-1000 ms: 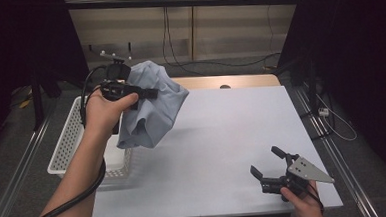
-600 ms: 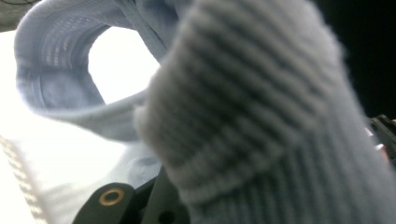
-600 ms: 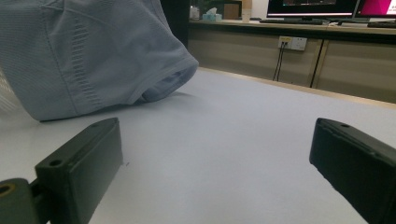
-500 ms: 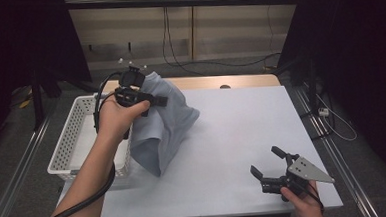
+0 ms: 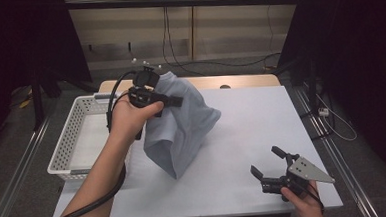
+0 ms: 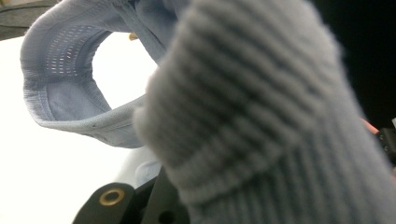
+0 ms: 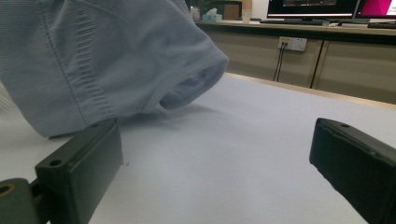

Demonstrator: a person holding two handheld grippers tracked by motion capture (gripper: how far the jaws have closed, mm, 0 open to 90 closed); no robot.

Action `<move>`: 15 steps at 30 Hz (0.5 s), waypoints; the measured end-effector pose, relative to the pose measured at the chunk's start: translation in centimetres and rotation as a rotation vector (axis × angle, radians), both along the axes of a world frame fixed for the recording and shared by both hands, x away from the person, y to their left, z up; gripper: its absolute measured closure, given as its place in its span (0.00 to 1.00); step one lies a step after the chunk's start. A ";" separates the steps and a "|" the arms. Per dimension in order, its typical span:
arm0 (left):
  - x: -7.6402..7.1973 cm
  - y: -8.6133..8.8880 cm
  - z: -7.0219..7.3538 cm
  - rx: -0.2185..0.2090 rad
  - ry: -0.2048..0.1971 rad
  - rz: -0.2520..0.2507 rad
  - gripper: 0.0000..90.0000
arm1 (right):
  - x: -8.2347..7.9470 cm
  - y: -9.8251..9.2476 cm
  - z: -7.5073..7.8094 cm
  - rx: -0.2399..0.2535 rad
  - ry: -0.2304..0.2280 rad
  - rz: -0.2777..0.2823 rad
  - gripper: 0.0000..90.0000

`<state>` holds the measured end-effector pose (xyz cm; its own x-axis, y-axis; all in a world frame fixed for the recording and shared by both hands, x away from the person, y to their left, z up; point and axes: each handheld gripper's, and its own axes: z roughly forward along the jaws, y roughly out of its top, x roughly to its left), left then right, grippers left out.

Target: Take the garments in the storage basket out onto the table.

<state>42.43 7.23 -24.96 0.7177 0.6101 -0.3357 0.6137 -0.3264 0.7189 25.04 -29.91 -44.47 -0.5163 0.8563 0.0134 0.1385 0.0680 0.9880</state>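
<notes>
Looks like the shirt (image 5: pixel 179 124) is mid-laydown just right of the basket (image 5: pixel 77 139), left gripper (image 5: pixel 153 98) clamped on it, right gripper (image 5: pixel 274 172) jaws apart, probably grabbing its hem next.

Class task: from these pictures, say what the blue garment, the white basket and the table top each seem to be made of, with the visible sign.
Blue garment: soft knit fabric, matte; ribbed cuff and mesh panel show close up, and it drapes in folds.
White basket: probably moulded plastic; rigid, perforated grid walls.
Table top: smooth matte white sheet, material unclear, over a wood-look board at the far edge.
</notes>
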 end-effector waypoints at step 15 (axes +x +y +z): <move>-0.4 -1.4 -5.5 0.017 0.037 -0.055 0.90 | 0.1 0.0 -0.1 -0.007 0.004 0.003 0.02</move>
